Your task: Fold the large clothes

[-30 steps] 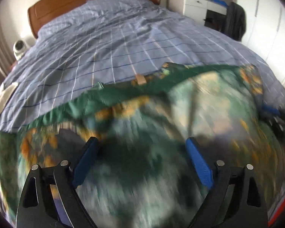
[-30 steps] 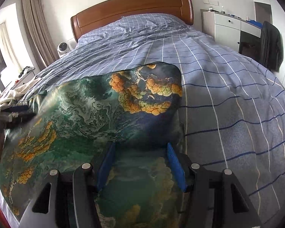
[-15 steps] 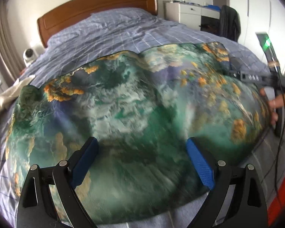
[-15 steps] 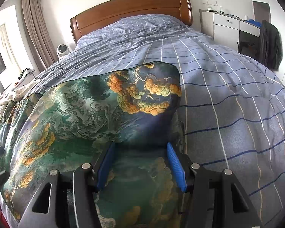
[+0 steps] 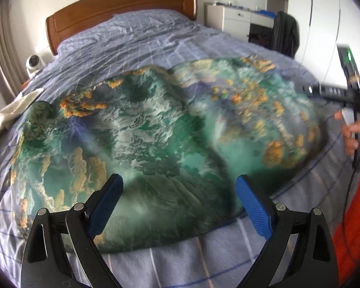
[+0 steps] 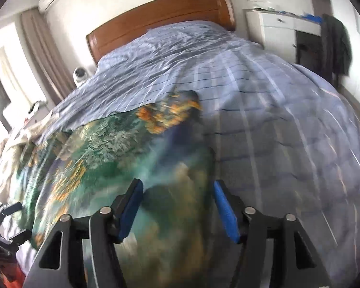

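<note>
On the checked blue bedspread point(image 5: 156, 48), near the foot of the bed: one large printed garment point(image 5: 160, 129), green ground with orange and white landscape pattern, lying spread flat and already doubled into a broad rounded panel.

Item, handling: the cloth is looking thin, soft and limp, probably light, with a faint sheen suggesting it is apt to slide over itself. It is likely to sag and drape when raised, so it wants taking at edges or corners, not mid-panel. Best holds, by judgement: the near hem beside each tool, or the far corners by the orange patches, both sides lifted together.

Tool, left gripper point(image 5: 180, 201): jaws standing wide apart, hovering over the near edge of the garment, nothing between the pads; no contact showing.

Tool, right gripper point(image 6: 177, 204): jaws opening, blue pads apart; printed cloth is lying between and beneath them, blurred, with no pinch showing. Seen from the left wrist view, it is sitting at the garment's right edge with the person's hand point(image 5: 350, 132) on its handle.

Surroundings: wooden headboard point(image 5: 122, 7); white drawer unit point(image 5: 230, 19); dark jacket point(image 5: 285, 33) hanging beside it; pale cloth point(image 5: 9, 112) bunched at the bed's left edge; small white fan point(image 5: 33, 62) by the headboard.

Condition: right wrist view is smeared; fine detail untellable.
</note>
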`<state>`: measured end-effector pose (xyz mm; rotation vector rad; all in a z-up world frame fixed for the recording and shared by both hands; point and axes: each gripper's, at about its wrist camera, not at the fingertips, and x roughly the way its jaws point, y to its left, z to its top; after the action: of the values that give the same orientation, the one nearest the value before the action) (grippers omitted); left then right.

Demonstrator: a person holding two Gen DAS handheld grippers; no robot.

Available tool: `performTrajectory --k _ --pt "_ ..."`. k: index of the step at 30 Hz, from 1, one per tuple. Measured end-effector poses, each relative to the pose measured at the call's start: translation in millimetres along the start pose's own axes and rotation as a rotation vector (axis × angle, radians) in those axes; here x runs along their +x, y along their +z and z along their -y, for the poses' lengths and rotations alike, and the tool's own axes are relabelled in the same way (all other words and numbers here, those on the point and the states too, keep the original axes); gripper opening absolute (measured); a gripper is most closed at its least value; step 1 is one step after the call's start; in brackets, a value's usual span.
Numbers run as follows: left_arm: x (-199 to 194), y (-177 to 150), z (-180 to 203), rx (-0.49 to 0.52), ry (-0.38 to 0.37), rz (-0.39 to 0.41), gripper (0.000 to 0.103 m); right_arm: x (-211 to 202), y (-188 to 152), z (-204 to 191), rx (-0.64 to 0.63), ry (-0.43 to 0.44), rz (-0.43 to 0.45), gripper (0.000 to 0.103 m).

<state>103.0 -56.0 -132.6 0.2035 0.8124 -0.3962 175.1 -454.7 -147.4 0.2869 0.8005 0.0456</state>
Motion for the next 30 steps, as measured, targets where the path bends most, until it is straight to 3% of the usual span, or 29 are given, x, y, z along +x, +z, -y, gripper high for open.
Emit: performTrajectory --k 8,11,14,18,23,26,30 --pt "-10.2 25.1 18.9 -0.071 -0.126 0.112 0.096 -72.9 -58.0 19.1 0.128 -0.010 0.017 0.066" --pt "9.1 22.0 41.5 -0.038 -0.162 0.090 0.096 -87.7 -84.2 8.4 0.189 0.041 0.009 0.069" --pt "51.7 10.5 59.7 0.025 -0.135 -0.016 0.098 -84.3 -97.3 -3.2 0.202 0.085 -0.013 0.069" --pt "43.2 11.4 62.2 0.038 -0.146 -0.014 0.100 -65.9 -92.9 -10.0 0.144 0.086 -0.100 0.069" --pt "18.7 20.3 31.6 -0.117 -0.205 0.013 0.100 -71.2 -87.7 -2.2 0.156 0.104 -0.101 0.069" --pt "24.3 29.7 14.6 -0.195 -0.195 0.025 0.100 -64.6 -93.4 3.1 0.242 0.125 -0.091 0.069" --pt "39.4 41.9 7.3 -0.260 -0.181 0.031 0.100 -42.3 -96.8 -1.2 0.372 0.223 -0.138 0.069"
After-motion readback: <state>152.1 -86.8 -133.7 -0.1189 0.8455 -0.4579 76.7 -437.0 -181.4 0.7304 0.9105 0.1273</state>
